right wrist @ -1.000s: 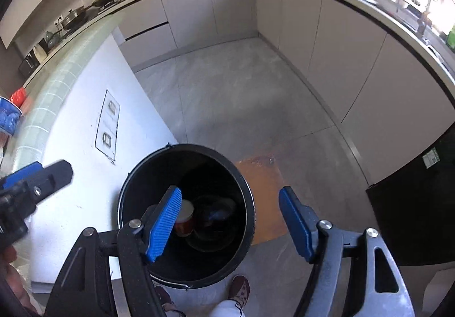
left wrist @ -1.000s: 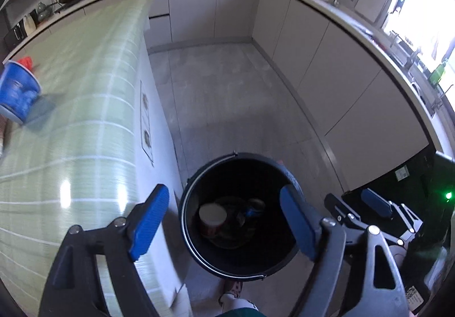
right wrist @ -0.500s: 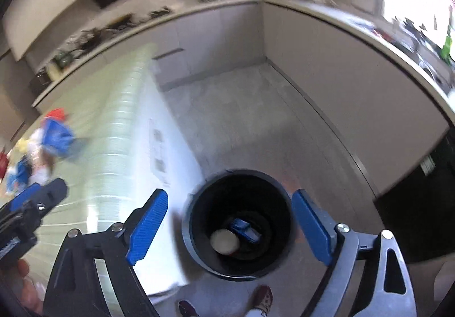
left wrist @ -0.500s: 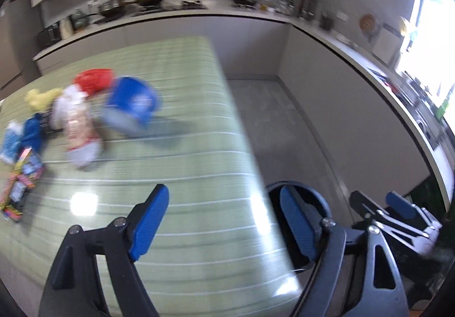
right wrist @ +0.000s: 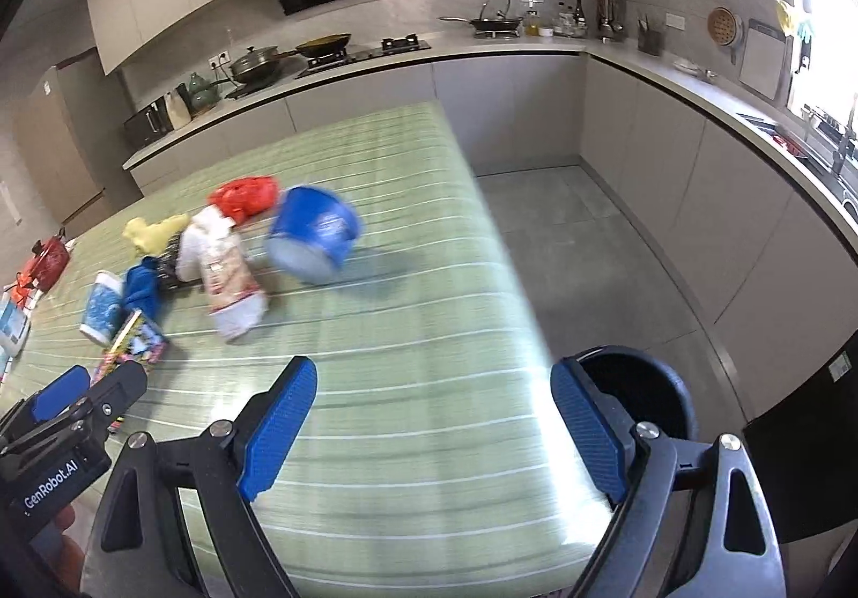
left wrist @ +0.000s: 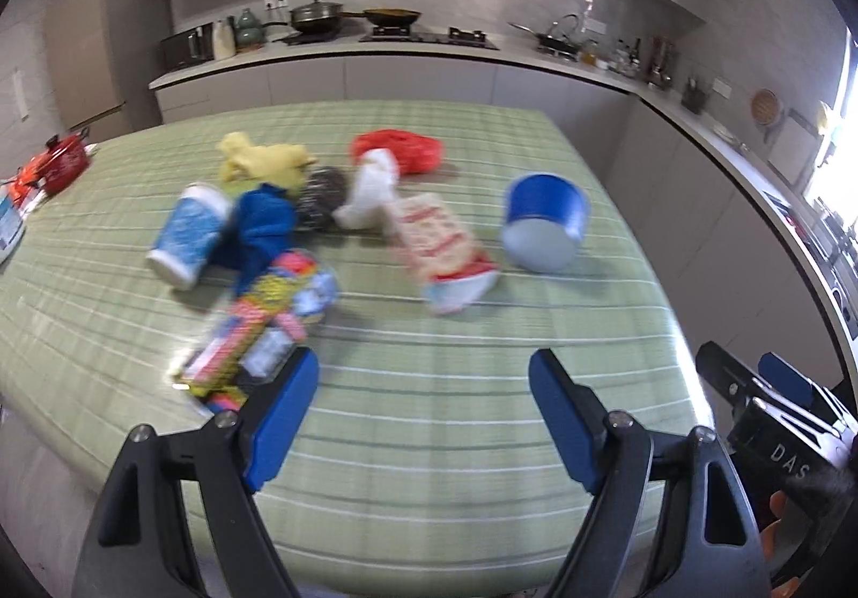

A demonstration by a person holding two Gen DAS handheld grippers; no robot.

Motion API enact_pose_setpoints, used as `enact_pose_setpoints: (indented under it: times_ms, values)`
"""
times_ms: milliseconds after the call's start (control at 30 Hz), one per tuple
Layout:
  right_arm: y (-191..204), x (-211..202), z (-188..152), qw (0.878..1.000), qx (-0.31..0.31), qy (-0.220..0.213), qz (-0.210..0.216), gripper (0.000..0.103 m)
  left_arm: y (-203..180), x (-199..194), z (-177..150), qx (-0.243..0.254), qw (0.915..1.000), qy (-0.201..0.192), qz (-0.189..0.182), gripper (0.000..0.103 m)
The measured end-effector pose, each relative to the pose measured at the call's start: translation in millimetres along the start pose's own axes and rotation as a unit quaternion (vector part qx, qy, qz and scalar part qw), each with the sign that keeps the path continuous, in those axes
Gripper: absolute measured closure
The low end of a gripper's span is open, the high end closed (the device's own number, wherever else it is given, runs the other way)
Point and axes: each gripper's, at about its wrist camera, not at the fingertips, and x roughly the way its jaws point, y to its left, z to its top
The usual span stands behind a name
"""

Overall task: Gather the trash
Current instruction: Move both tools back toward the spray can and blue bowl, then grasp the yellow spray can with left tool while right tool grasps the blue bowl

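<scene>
While both grippers hang above the near part of the green striped desk [left wrist: 429, 437], the far wall carries a kitchen counter [left wrist: 429, 53] with pans, a lidded pot and a black hood above it. At the far left of the desk sit a small red pot [left wrist: 63, 162] and, at the very edge, a white-and-blue box, both well apart from the litter. On the floor by the desk's right edge stands the black bin [right wrist: 651, 391], partly hidden behind the right gripper's right finger.

Nothing stands between the grippers and the litter; bare desk lies ahead of both. The left gripper [left wrist: 423, 415] has its blue pads spread wide with nothing between them; the colourful snack wrapper [left wrist: 252, 330] lies just beyond its left finger. The right gripper [right wrist: 431, 429] is likewise spread and empty, and the litter lies far and to the left of it.

The trash is blurred. A blue tub [left wrist: 541, 228] lies tipped on its side to the right, slightly apart from the rest. Left of it lies a red-and-white bag [left wrist: 445, 249], then a white crumple [left wrist: 372, 190] with a red plastic bag [left wrist: 399, 148] behind it. Farther left are a dark lump, a yellow wad [left wrist: 263, 163], a blue cloth-like heap [left wrist: 263, 230] and a blue-and-white paper cup [left wrist: 187, 236] on its side.
</scene>
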Motion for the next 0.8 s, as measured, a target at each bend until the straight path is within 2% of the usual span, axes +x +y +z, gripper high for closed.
enact_pose_setpoints:
  times_ms: [100,267,467,667,800]
  values:
    - [34,0,-8,1.0,-0.002,0.0,0.011,0.012,24,-3,-2,0.001,1.0,-0.002,0.006,0.021]
    - [67,-1,-9,1.0,-0.017,0.002,0.016,0.012,54,-1,-1,-0.012,0.9999,0.003,0.007,0.021]
    - [82,6,1,0.999,-0.038,0.001,0.023,0.012,66,12,3,-0.029,0.9994,0.007,0.018,0.021]
    - [94,32,11,0.997,-0.045,0.013,0.066,0.012,70,23,7,-0.025,0.9986,0.015,0.044,0.021]
    - [100,43,12,0.996,-0.054,0.02,0.074,0.012,76,35,8,-0.028,0.998,0.029,0.048,0.021]
